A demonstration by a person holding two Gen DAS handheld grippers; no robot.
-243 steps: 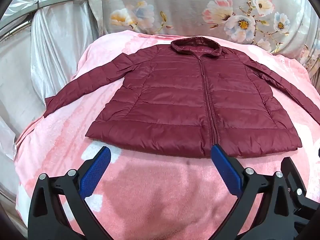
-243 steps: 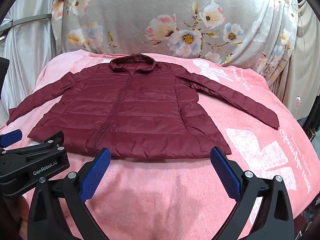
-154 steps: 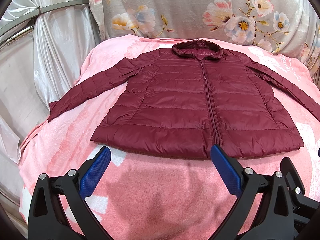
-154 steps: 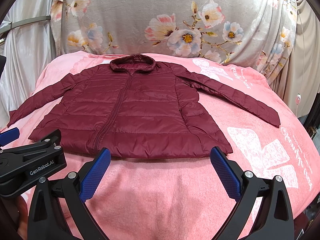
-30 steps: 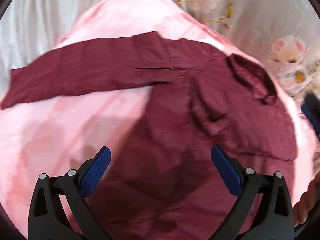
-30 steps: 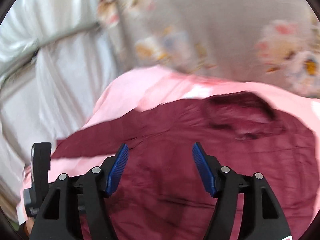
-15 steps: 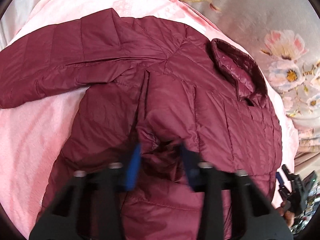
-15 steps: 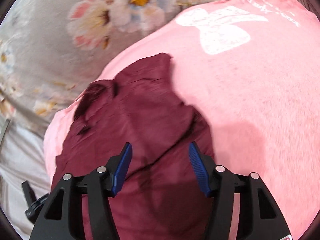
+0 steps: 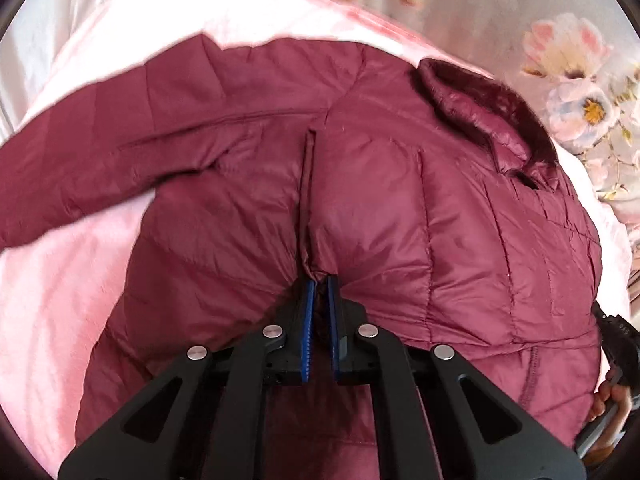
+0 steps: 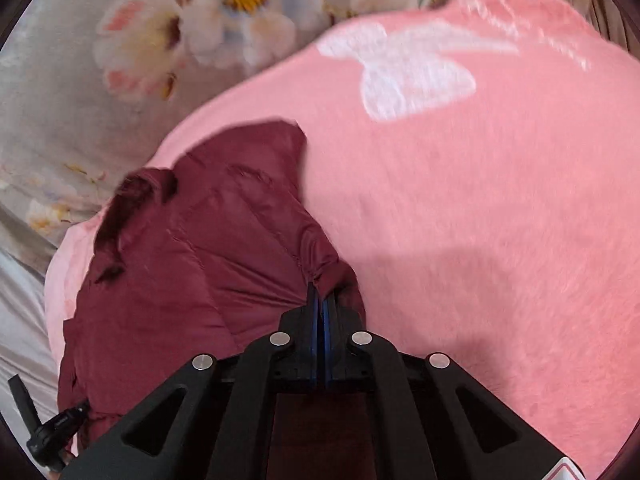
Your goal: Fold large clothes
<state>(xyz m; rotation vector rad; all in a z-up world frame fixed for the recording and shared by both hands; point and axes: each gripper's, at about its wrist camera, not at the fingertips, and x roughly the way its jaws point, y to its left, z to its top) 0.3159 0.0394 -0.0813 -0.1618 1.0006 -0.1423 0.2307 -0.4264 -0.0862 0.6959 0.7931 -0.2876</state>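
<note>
Pink blanket (image 10: 500, 220), floral drape (image 9: 580, 80) at 12 o'clock. Maroon puffer jacket (image 9: 400, 200) lies flat. Left gripper (image 9: 319, 280) fingers pinched on side seam; right gripper (image 10: 321, 298) fingers clamped on jacket edge.

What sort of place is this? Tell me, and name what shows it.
Probably a bedroom: a maroon puffer jacket lies on a bed-like surface under a pink fleece blanket, with floral fabric draped behind. No bed frame shows.

One jacket (image 9: 400, 200). One pink blanket (image 10: 480, 200). One flowered sheet (image 10: 80, 100). Two grippers: left (image 9: 320, 280), right (image 10: 321, 294).
</note>
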